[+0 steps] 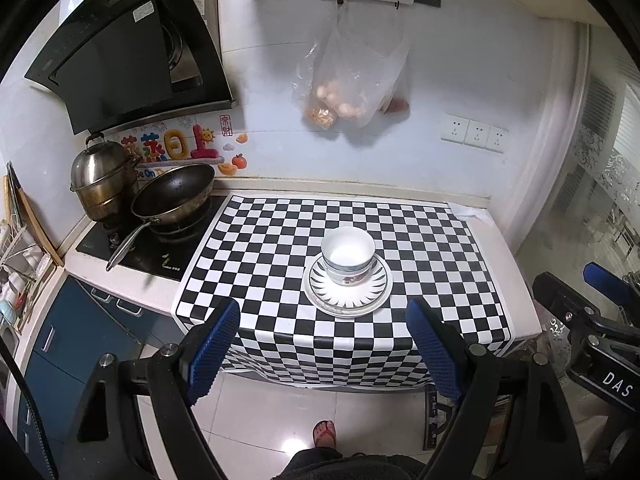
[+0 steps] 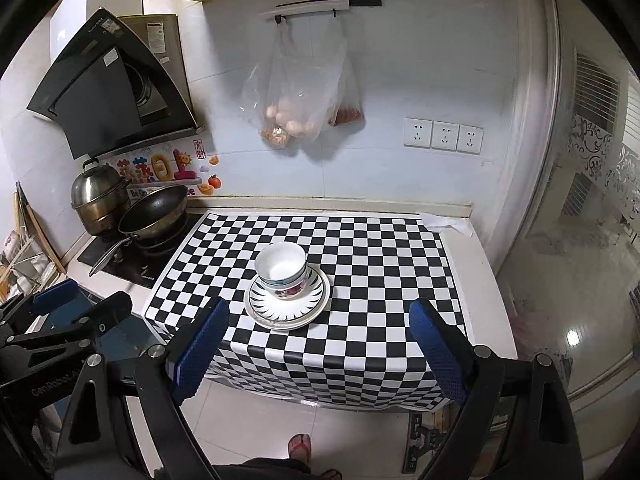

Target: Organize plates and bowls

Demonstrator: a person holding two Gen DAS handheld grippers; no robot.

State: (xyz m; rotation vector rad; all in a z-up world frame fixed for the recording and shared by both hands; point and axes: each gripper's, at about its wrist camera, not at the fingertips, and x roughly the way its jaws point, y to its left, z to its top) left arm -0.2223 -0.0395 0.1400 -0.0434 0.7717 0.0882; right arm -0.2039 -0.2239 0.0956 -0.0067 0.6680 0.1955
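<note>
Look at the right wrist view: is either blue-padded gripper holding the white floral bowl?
No: the white floral bowl sits on the white striped plates, while the right gripper hangs open, apart from it.

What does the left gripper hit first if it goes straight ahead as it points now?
Probably the stacked bowls on the plates: they sit between the open left gripper fingers' lines, with only checkered cloth before them. Depth is unclear.

White letters "DAS" stand on the black body of the right gripper (image 1: 600,312) at the right edge of the left wrist view. "GenRobot.AI" runs along the left gripper (image 2: 76,312) at lower left of the right wrist view. The labels on the range hood (image 1: 132,52), upper left, are too small to read.
</note>
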